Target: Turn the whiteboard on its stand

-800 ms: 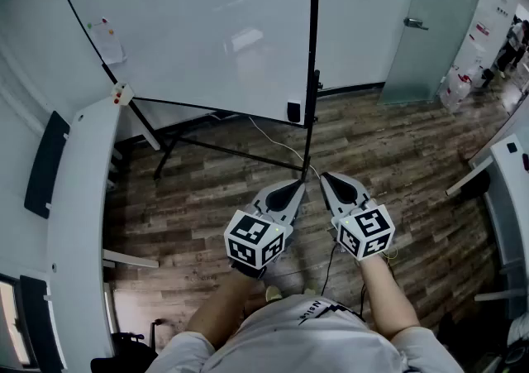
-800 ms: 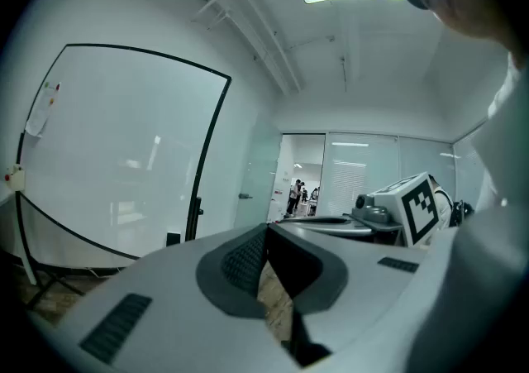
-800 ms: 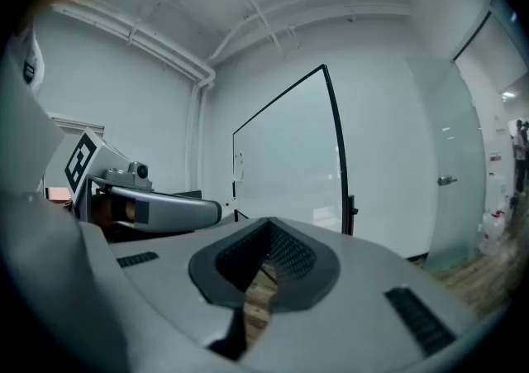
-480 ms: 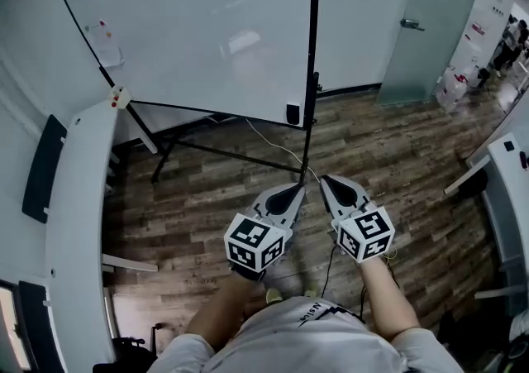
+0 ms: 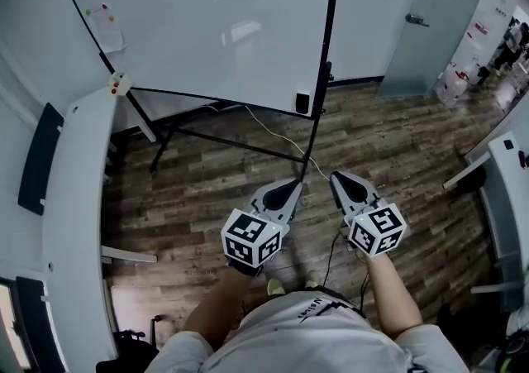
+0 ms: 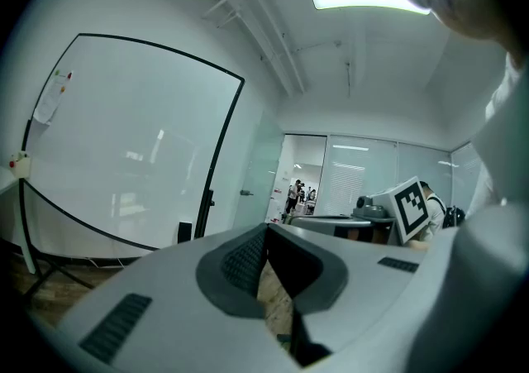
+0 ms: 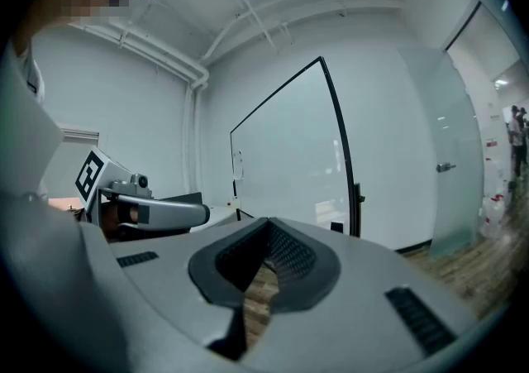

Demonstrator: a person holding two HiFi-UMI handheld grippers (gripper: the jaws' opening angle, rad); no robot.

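The whiteboard [image 5: 215, 24], white in a thin black frame, stands on a black stand [image 5: 198, 138] ahead of me; its right edge post [image 5: 325, 57] runs down to the floor. It also fills the left of the left gripper view as the whiteboard [image 6: 124, 148], and it shows in the right gripper view as the whiteboard [image 7: 289, 164]. My left gripper [image 5: 286, 191] and right gripper [image 5: 342, 182] hover side by side above the wooden floor, short of the board and touching nothing. Both are shut and empty.
A long white desk [image 5: 78, 198] runs along the left, and another desk [image 5: 511, 173] stands at the right. A frosted glass door [image 5: 434, 24] is behind the board's right side. A cable [image 5: 277, 138] trails over the floor under the stand. A paper sheet [image 5: 107, 31] hangs on the board.
Both grippers sit slightly lower in the head view and the right one has drifted a little right. The board's right edge appears further right. The jaws stayed shut.
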